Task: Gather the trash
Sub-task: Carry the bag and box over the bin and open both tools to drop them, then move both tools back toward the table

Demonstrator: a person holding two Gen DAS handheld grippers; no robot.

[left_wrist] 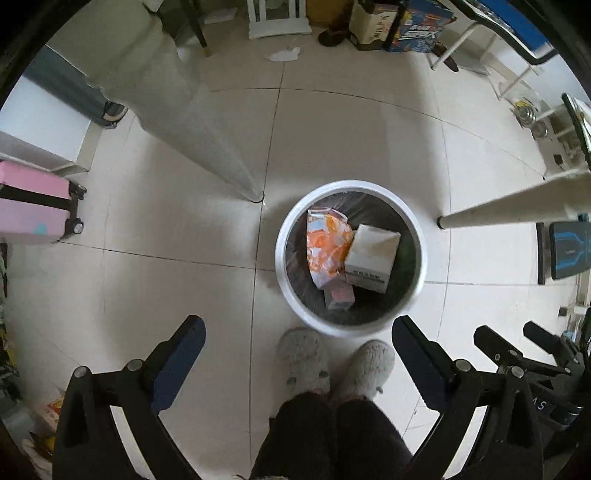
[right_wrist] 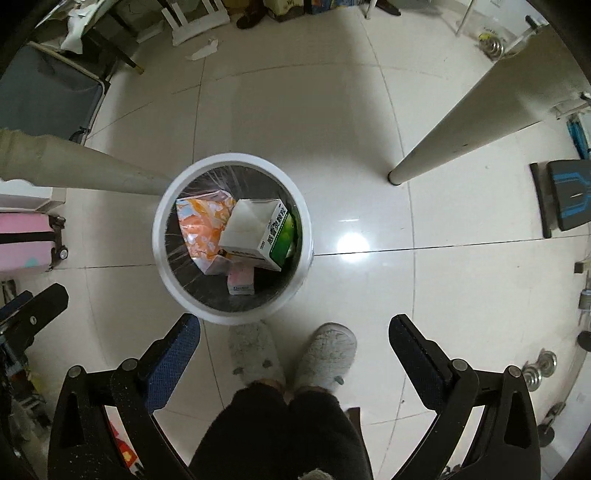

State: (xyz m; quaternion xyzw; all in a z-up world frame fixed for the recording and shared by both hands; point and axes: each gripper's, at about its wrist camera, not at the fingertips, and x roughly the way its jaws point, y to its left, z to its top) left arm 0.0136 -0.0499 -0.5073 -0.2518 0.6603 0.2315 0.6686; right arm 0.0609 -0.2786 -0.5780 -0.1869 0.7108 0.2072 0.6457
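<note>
A round white trash bin (left_wrist: 295, 308) with a dark liner stands on the tiled floor; it also shows in the right wrist view (right_wrist: 162, 266). Inside lie an orange-and-white wrapper (left_wrist: 327, 245) (right_wrist: 201, 229), a white and green carton (left_wrist: 373, 253) (right_wrist: 258, 232) and a small pink box (left_wrist: 340, 297) (right_wrist: 241, 282). My left gripper (left_wrist: 298, 332) is open and empty, held high above the floor just near of the bin. My right gripper (right_wrist: 294, 328) is open and empty, to the right of the bin. A crumpled white paper (left_wrist: 284, 54) (right_wrist: 202, 51) lies on the far floor.
The person's grey slippers (left_wrist: 301, 360) (right_wrist: 255, 350) stand just in front of the bin. Table legs (left_wrist: 225, 147) (right_wrist: 443, 147) flank the bin. A pink suitcase (left_wrist: 33, 203) and a dark grey suitcase (right_wrist: 40, 96) sit left. Boxes (left_wrist: 417, 26) and a stool stand at the back.
</note>
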